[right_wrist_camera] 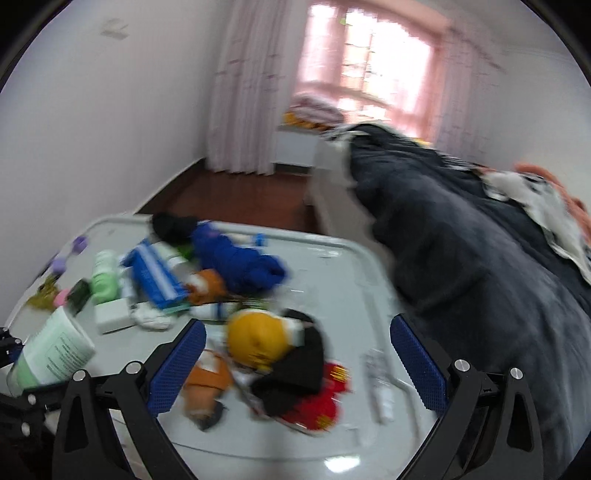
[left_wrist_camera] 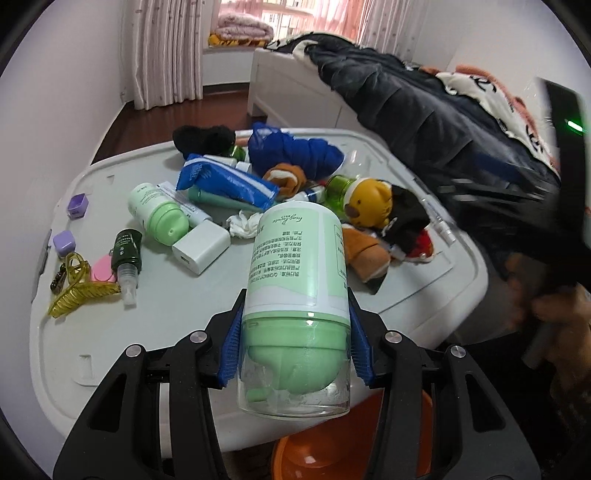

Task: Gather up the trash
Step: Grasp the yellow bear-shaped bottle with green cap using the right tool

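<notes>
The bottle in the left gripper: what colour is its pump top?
Pale green pump top, under a clear cap; clearest in the left wrist view.

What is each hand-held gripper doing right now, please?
Left hand-held gripper: closed on the green-capped bottle.
Right hand-held gripper: open, holding nothing.

This is a bedroom in a home. A bed with a white frame and a dark quilt stands on a dark wood floor. Beyond the bed's far end, pale curtains hang beside a bright window, with folded blankets on the sill seat below it. Just beside the bed, nearer the camera, a grey lid bears toiletries, hair clips, socks and a plush toy.
</notes>
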`<state>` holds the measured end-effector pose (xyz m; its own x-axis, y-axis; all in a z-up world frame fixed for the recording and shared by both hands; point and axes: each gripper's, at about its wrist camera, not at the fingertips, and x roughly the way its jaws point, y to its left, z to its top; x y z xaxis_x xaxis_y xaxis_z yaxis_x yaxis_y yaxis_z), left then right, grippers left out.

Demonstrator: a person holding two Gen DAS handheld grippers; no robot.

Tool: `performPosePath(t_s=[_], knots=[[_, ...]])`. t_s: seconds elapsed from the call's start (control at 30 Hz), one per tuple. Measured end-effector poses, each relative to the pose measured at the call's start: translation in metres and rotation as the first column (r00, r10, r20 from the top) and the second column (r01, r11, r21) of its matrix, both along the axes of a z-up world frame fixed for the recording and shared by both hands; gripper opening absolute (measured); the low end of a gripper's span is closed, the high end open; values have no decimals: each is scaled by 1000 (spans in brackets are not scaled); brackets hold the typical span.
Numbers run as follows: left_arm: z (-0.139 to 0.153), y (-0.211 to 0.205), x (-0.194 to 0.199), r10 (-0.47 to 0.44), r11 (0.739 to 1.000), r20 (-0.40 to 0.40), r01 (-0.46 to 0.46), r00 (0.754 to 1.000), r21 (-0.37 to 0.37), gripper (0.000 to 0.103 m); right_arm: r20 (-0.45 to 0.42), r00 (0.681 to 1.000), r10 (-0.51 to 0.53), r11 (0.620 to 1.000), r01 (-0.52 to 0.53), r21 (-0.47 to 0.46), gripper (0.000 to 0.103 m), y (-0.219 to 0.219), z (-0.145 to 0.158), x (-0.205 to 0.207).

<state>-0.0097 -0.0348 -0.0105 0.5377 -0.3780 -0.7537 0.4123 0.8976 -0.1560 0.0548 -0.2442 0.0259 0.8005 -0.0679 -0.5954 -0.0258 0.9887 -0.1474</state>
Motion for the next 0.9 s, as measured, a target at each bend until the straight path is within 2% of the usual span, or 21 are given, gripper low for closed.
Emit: performPosePath(t_s=[0.07,0.2,0.33,0.43,0.5,0.53,0.57,0.6,0.67,0.9], knots=[[-3,2,1,-13,1000,5,13,1000,-12,47,-32,997,67,998,-67,-1,99,13,-8,18],[-2,10,-1,-18,999,6,19,1000,-32,47,-129,985,118,986,-131,-104,99,36,-40,56],[-3,17,1,-15,999,2,15,1000,-42,47,-247,964,95,984,-129,-122,99,34,-75,86],[-5,21,2,-11,998,-9,11,1000,-57,47,-272,959,75,978,-124,-166,96,34,-89,99],[-4,22,2,-13,998,-7,13,1000,-61,47,-270,959,86,976,-135,-168,92,33,-91,103],[-3,21,2,-13,998,-5,13,1000,-66,47,-269,959,86,978,-133,-161,83,31,-91,104],[-3,21,3,-15,997,-4,15,1000,-69,47,-269,960,79,980,-124,-154,70,30,-91,105],[-3,20,3,-21,997,-3,21,1000,-71,47,-284,956,70,984,-113,-138,65,26,-91,109],[-2,20,2,-25,997,0,25,1000,-73,47,-296,953,66,992,-96,-87,65,19,-88,112],[-3,21,2,-23,996,-2,23,1000,-83,47,-282,957,66,995,-86,-57,64,14,-77,107]])
